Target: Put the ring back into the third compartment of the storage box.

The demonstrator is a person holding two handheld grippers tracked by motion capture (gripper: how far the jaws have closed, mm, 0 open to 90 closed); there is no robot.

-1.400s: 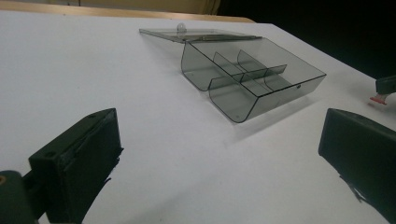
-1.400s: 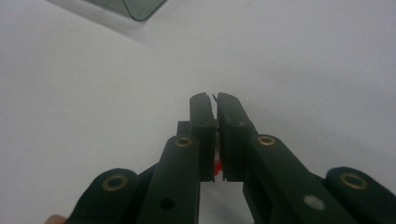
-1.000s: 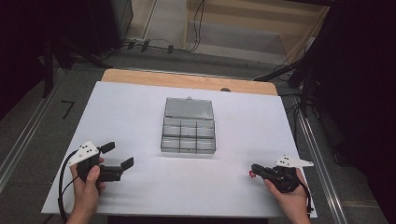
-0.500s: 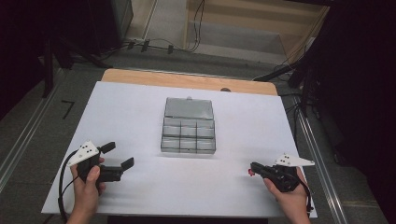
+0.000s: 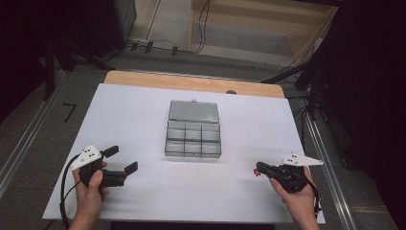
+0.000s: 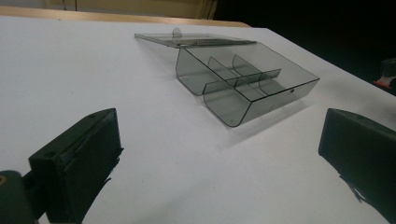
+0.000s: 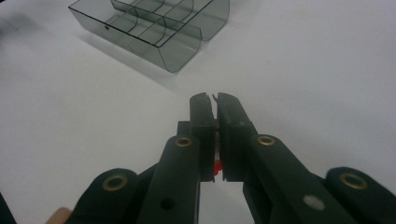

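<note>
While the clear organizer box (image 5: pixel 193 128) lies lid-open and empty mid-table, the right gripper (image 5: pixel 259 168) nearby pinches a small red piece (image 7: pixel 217 168), undelivered, and the left gripper (image 5: pixel 121 159) waits spread.

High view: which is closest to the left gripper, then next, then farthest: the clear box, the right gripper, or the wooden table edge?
1. Clear box, middle of the table.
2. Right gripper, near right corner.
3. Wooden table edge, far side.

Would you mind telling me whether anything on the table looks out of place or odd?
Nothing stands out. The clear compartment box sits square mid-table, lid open flat behind it, compartments seemingly empty. A small red bit shows between the right gripper's shut jaws.
</note>
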